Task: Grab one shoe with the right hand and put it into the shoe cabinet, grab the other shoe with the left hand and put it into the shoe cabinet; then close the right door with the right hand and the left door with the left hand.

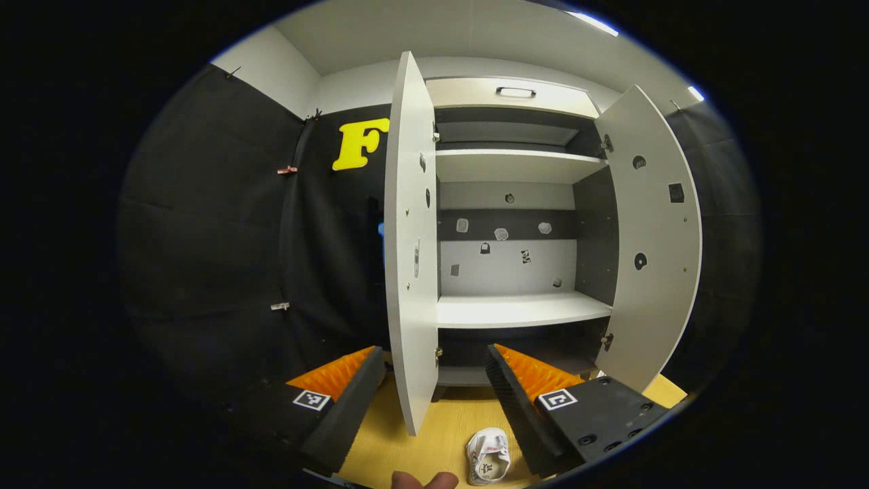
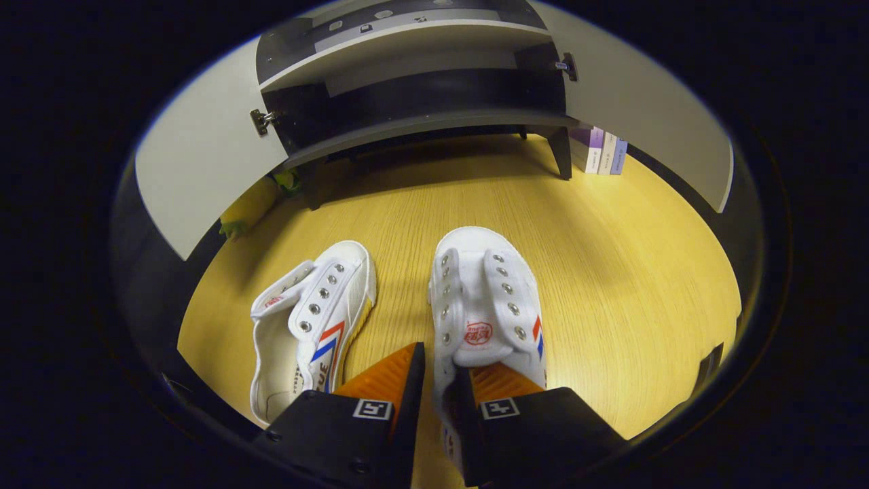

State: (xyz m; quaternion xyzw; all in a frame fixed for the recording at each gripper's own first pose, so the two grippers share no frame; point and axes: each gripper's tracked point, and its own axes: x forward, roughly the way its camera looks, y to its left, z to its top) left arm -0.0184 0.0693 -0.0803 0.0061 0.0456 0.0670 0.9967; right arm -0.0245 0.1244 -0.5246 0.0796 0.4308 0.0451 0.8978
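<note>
Left to right in the left gripper view: your left gripper (image 1: 434, 401) hangs with its fingers spread wide and nothing between them, facing the open shoe cabinet (image 1: 523, 309). The left door (image 1: 409, 238) stands edge-on right between those fingers, so any forward drift could knock it. Below, one white shoe (image 1: 487, 456) sits on the wooden floor (image 1: 434, 435), just inside the right-hand finger. The right door (image 1: 655, 231) is swung fully open, and the shelves look bare.

Now the right gripper view. The left shoe (image 2: 309, 326) lies tilted on the floor, apart from the grip. Your right gripper (image 2: 434, 380) has narrowed onto the near side wall of the right shoe (image 2: 485, 305): one finger sits outside, one inside the opening. It looks like a pinch on thin canvas, though I cannot see the pads actually pressing.

Here is the risk: a hold on one soft edge near the heel may let the shoe swing toe-down or slip out when you lift. Canvas folds, so squeeze firmly before rising. Watch too the low bottom compartment (image 2: 421, 102) ahead; a dangling toe could catch its front edge. The books (image 2: 601, 153) beside the cabinet stand well clear.
</note>
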